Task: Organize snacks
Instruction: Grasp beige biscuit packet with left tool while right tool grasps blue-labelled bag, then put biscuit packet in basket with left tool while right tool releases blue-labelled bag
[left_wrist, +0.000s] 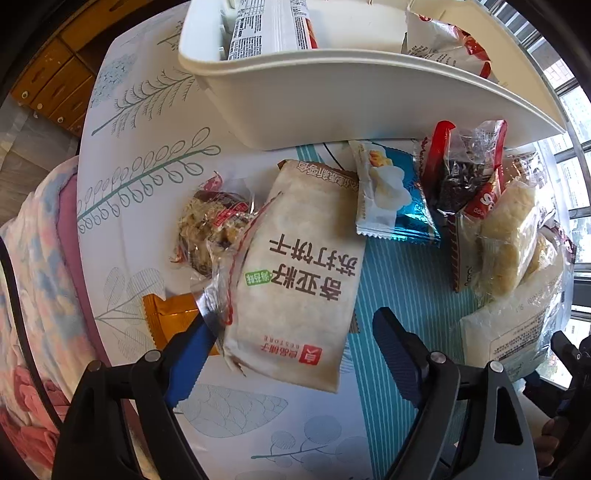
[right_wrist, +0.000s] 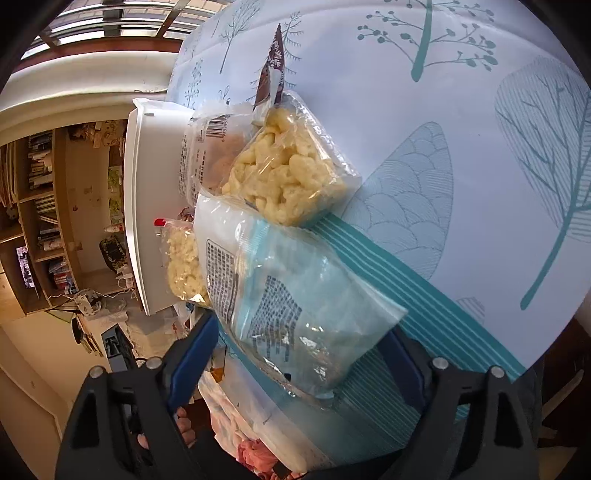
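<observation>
Left wrist view: left claw (left_wrist: 291, 343) spread wide, straddling beige cracker packet (left_wrist: 295, 280) on bench (left_wrist: 147, 147), pads not pressing. Risk: left finger snags clear nut-bar wrapper (left_wrist: 214, 229) and orange packet (left_wrist: 166, 317) crowding that side. White bin (left_wrist: 351, 110) wall near ahead; bench edge drops left. Right wrist view: right claw (right_wrist: 299, 354) wide around pale blue bag (right_wrist: 295, 295), grip unconfirmed; slick film may slip, toppling puffed-snack pack (right_wrist: 288, 170) resting above. Open bench lies right.

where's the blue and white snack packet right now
In the left wrist view, the blue and white packet lies on the table right of centre, just below the white bin, between the beige cracker pack and the red-trimmed wrapper.
</observation>
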